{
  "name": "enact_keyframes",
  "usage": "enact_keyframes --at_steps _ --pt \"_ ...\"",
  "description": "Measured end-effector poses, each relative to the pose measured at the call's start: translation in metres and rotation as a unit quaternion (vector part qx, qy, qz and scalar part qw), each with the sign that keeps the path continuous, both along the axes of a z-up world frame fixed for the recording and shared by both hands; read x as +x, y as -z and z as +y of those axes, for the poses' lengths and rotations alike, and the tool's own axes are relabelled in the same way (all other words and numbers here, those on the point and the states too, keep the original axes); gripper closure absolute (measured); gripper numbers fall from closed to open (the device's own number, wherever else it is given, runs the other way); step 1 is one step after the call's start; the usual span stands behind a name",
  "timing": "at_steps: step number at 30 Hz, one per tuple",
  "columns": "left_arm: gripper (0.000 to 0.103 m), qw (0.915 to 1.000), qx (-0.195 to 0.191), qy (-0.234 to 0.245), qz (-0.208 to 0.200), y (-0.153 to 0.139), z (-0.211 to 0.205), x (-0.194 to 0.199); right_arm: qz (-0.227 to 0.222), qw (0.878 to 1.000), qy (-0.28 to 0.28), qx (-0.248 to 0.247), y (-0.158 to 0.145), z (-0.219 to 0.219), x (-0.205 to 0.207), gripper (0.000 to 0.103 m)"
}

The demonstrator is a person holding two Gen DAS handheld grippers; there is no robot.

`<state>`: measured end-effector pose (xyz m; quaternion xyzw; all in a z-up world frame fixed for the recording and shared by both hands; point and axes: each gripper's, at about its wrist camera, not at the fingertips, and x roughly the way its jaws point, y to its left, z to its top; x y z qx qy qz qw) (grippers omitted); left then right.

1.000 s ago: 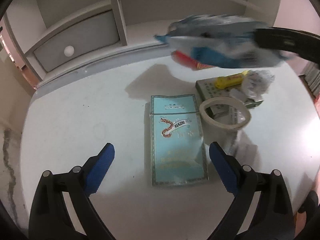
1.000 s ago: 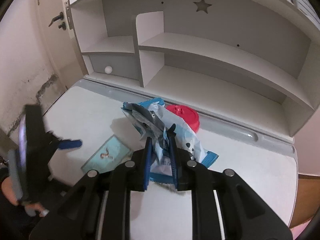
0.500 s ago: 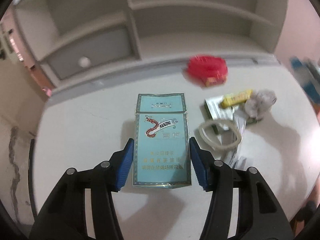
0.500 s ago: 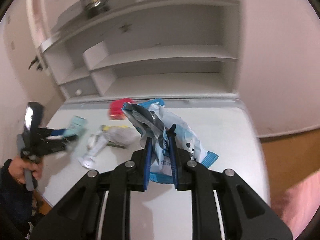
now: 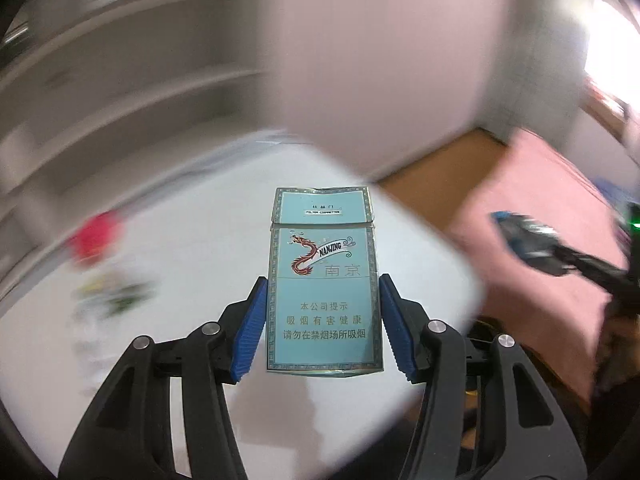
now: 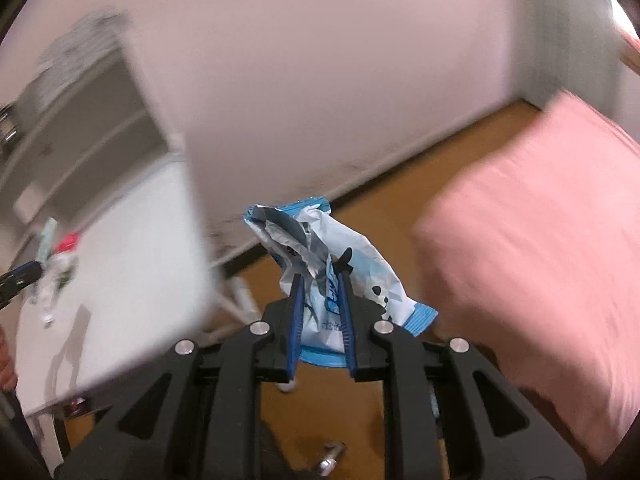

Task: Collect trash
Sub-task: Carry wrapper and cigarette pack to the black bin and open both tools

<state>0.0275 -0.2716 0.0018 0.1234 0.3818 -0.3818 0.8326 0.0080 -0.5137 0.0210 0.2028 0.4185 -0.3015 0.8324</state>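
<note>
white desk [image 5: 200,248] with grey shelving behind it, blurred by motion, fills the left of both views; a pale wall, wooden floor [image 6: 400,200] and a pink bed [image 6: 540,220] lie beyond its right edge. my left gripper [image 5: 322,322] is clenched on the pale blue cigarette pack [image 5: 323,280], its blue pads [image 5: 250,330] pressed against the pack's two long sides near the lower end, the lid end pointing away from me above the desk's right corner. my right gripper [image 6: 322,312] is closed on the crumpled blue-and-white snack wrapper [image 6: 320,252], pads nearly together on its lower half, with the wrapper held out over the floor past the desk's right edge. a red lid [image 5: 94,234] and smeared scraps [image 5: 112,292] sit near the desk's back-left edge.
</note>
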Motion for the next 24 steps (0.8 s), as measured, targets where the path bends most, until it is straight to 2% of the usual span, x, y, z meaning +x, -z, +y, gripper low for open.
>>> enact_keyframes --at_steps 3,7,10,14,17,20,24 --pt "0.049 0.9948 -0.013 0.1 0.011 0.018 -0.082 -0.053 0.025 0.997 0.065 0.014 0.026 -0.029 -0.059 0.085" --pt "0.049 0.9812 0.01 0.188 0.04 0.062 -0.161 -0.108 0.067 0.99 0.12 0.031 0.062 -0.049 -0.106 0.085" --pt "0.049 0.9715 0.024 0.229 0.056 0.098 -0.198 -0.133 0.093 0.983 0.148 0.063 0.095 -0.059 -0.132 0.085" --pt "0.049 0.9607 0.066 0.252 0.097 0.158 -0.236 -0.147 0.118 0.973 0.166 0.108 0.132 -0.063 -0.154 0.085" --pt "0.049 0.9574 0.099 0.247 0.111 0.193 -0.253 -0.142 0.127 0.969 0.17 0.13 0.15 -0.066 -0.164 0.085" --pt "0.049 0.9549 0.114 0.246 0.121 0.211 -0.264 -0.146 0.133 0.966 0.17 0.145 0.162 -0.073 -0.172 0.085" --pt "0.049 0.9532 0.12 0.246 0.127 0.219 -0.275 -0.145 0.136 0.964 0.172 0.152 0.167 -0.077 -0.172 0.085"
